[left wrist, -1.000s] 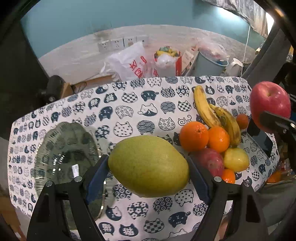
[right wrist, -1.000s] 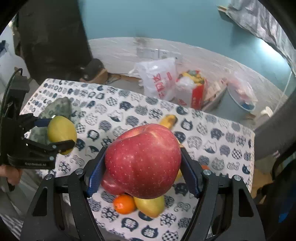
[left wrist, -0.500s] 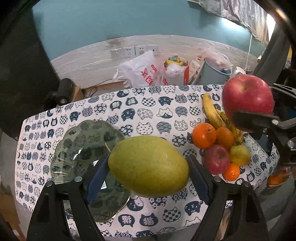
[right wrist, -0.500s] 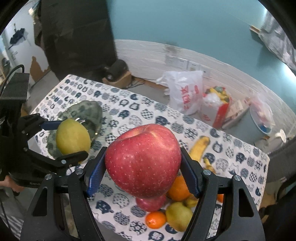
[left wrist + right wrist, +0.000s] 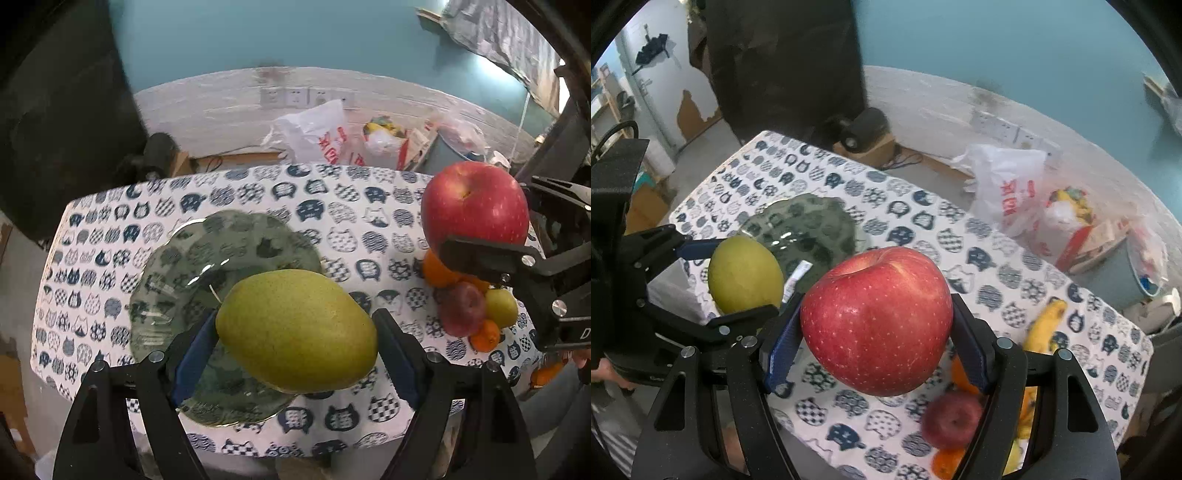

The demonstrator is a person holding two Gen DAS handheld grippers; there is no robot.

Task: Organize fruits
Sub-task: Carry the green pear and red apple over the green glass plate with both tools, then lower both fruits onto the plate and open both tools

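Green-yellow and oval, the pear sits clamped between the blue-padded fingers of the left gripper, held clear above the table. Just beyond and below that gripper lies the glass plate, partly hidden behind the pear, resting on the cat-print tablecloth. Off to the left gripper's right side, the right gripper is closed around a large red apple, its blue pads pressing both flanks of the fruit, stem dimple facing up and away. From the right wrist view the pear and the left gripper appear to the left and slightly ahead, with the plate beyond them.

Beneath and to the right of the right gripper, the remaining fruit is heaped near the table's edge: a smaller red apple, oranges, a small tangerine, a yellow-green pear-like fruit and a banana. They lie touching one another, well apart from the plate.

Beyond the far edge of the table, a white plastic bag with red lettering stands on the floor against the pale wall, beside a red box and a grey bucket.
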